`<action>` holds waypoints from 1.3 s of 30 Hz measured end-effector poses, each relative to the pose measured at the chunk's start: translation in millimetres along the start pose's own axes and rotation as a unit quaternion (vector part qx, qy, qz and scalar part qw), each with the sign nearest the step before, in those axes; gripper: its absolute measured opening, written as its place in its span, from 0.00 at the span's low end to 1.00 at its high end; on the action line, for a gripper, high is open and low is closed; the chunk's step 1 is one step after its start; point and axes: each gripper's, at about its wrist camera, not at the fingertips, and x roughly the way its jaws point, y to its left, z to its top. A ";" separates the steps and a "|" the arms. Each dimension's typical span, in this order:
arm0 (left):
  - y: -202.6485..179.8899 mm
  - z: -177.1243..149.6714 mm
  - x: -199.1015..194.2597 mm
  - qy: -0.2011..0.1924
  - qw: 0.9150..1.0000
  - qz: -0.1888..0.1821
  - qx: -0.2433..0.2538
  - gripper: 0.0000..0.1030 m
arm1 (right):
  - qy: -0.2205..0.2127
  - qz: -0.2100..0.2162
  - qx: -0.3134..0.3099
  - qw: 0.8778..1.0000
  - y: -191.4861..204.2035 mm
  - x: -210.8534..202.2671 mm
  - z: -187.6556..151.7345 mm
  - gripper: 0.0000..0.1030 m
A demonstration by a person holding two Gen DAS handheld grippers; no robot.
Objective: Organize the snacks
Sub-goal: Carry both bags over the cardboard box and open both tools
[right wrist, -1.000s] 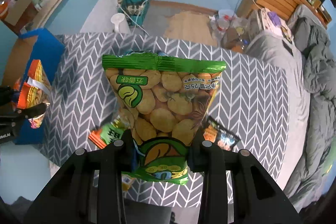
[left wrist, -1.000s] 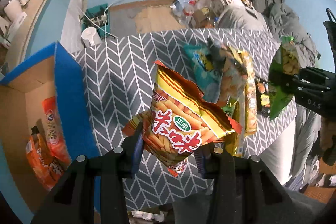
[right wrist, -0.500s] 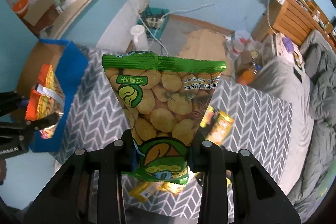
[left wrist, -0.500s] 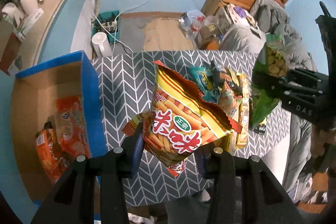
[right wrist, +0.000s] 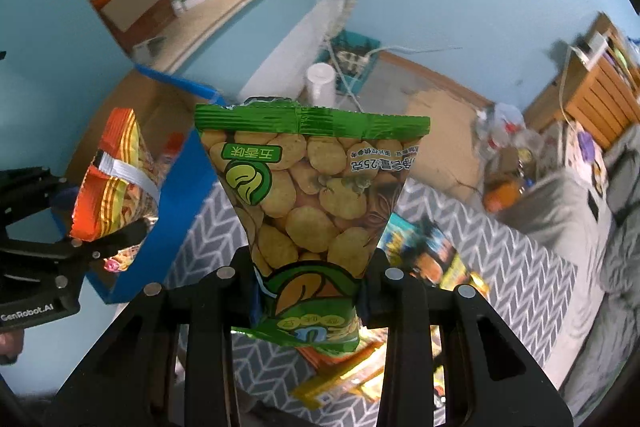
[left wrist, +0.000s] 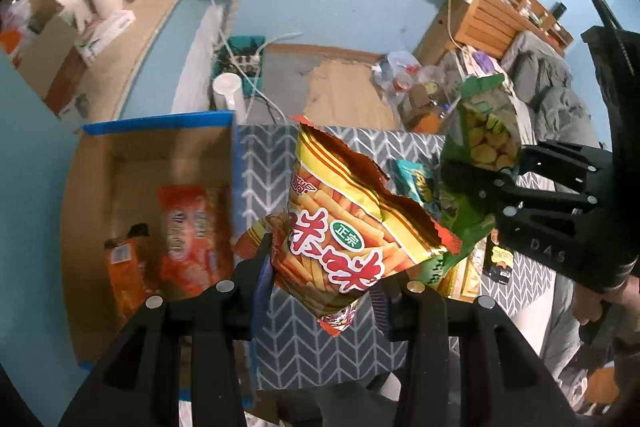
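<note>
My left gripper point(left wrist: 322, 281) is shut on a yellow and orange stick-snack bag point(left wrist: 344, 223), held in the air above the grey chevron tablecloth point(left wrist: 264, 163). To its left stands an open cardboard box point(left wrist: 120, 163) with a blue rim, holding orange packets point(left wrist: 192, 239). My right gripper point(right wrist: 308, 293) is shut on a green broad-bean snack bag point(right wrist: 312, 187), also lifted. In the left wrist view that green bag point(left wrist: 486, 131) hangs at the right. The right wrist view shows the left gripper point(right wrist: 80, 223) with its yellow and orange bag point(right wrist: 116, 183) beside the box point(right wrist: 160, 115).
Several loose snack packets point(right wrist: 428, 255) lie on the tablecloth point(right wrist: 512, 271) below the green bag. A white cup point(left wrist: 228, 95) and cables lie on the floor beyond the table. A grey-covered bed point(right wrist: 600, 195) is at the right, a wooden shelf point(left wrist: 500, 15) behind it.
Both grippers have risen and shifted towards the box with their bags still gripped. The box now shows more fully in the left wrist view, and the table looks further below.
</note>
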 end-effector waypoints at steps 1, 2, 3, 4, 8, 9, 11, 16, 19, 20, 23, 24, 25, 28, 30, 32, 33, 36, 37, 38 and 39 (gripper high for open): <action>4.4 -0.6 -2.2 -0.003 1.000 0.003 -0.005 0.42 | 0.000 0.003 -0.005 1.000 4.2 1.0 2.7 0.32; 10.1 -1.0 -4.5 -0.005 1.000 0.007 -0.012 0.42 | -0.001 0.007 -0.012 1.000 11.3 2.6 7.2 0.32; 14.6 -2.0 -6.2 -0.006 1.000 0.010 -0.017 0.42 | -0.001 0.011 -0.017 1.000 16.9 4.0 10.5 0.32; 21.5 -3.0 -8.8 -0.009 1.000 0.015 -0.026 0.42 | -0.001 0.016 -0.025 1.000 24.3 6.2 15.1 0.32; 42.1 -10.4 -15.3 -0.016 0.998 0.026 -0.055 0.42 | 0.000 0.033 -0.049 0.998 45.0 12.2 25.7 0.32; 47.4 -13.4 -16.9 -0.017 0.998 0.028 -0.061 0.42 | 0.001 0.037 -0.055 0.998 50.4 13.9 27.5 0.32; 58.3 -19.5 -18.8 -0.016 0.996 0.034 -0.076 0.42 | 0.003 0.045 -0.067 0.997 61.9 18.0 32.1 0.32; 82.7 -32.0 -23.3 -0.017 0.993 0.046 -0.109 0.42 | 0.010 0.069 -0.090 0.993 89.1 28.8 44.6 0.32; 99.6 -38.5 -22.3 -0.013 0.990 0.054 -0.133 0.42 | 0.014 0.083 -0.098 0.992 102.8 35.0 51.8 0.32; 103.5 -39.7 -22.4 -0.013 0.989 0.056 -0.139 0.42 | 0.016 0.087 -0.102 0.991 108.6 37.8 54.7 0.32; 119.1 -43.7 -22.9 -0.014 0.985 0.066 -0.160 0.42 | 0.021 0.099 -0.113 0.988 123.5 45.0 61.4 0.32; 123.5 -44.1 -22.5 -0.013 0.984 0.069 -0.165 0.42 | 0.024 0.103 -0.117 0.988 128.5 48.2 63.9 0.32; 127.1 -46.0 -22.5 -0.013 0.983 0.072 -0.170 0.42 | 0.027 0.106 -0.119 0.987 132.0 51.0 65.9 0.32; 140.3 -49.6 -21.3 -0.012 0.979 0.077 -0.189 0.42 | 0.039 0.118 -0.122 0.985 143.7 62.9 72.2 0.32; 149.5 -52.1 -19.6 -0.010 0.976 0.082 -0.202 0.42 | 0.046 0.123 -0.124 0.984 149.4 69.4 75.1 0.32; 157.7 -54.0 -17.3 -0.008 0.973 0.084 -0.214 0.42 | 0.053 0.125 -0.129 0.982 156.5 77.5 79.0 0.32; 161.3 -52.7 -15.7 -0.005 0.972 0.085 -0.218 0.42 | 0.056 0.126 -0.131 0.982 159.9 81.5 80.2 0.32; 171.1 -52.5 -10.9 -0.001 0.970 0.087 -0.228 0.42 | 0.063 0.130 -0.131 0.981 165.6 89.9 84.1 0.32; 173.0 -52.1 -9.9 0.000 0.969 0.088 -0.230 0.42 | 0.066 0.132 -0.131 0.980 167.7 92.4 85.1 0.32; 174.4 -51.5 -9.3 0.001 0.968 0.088 -0.233 0.42 | 0.067 0.132 -0.131 0.980 169.3 94.2 86.2 0.32; 173.7 -51.2 -9.7 0.001 0.968 0.087 -0.236 0.42 | 0.068 0.132 -0.131 0.980 170.0 94.8 87.1 0.32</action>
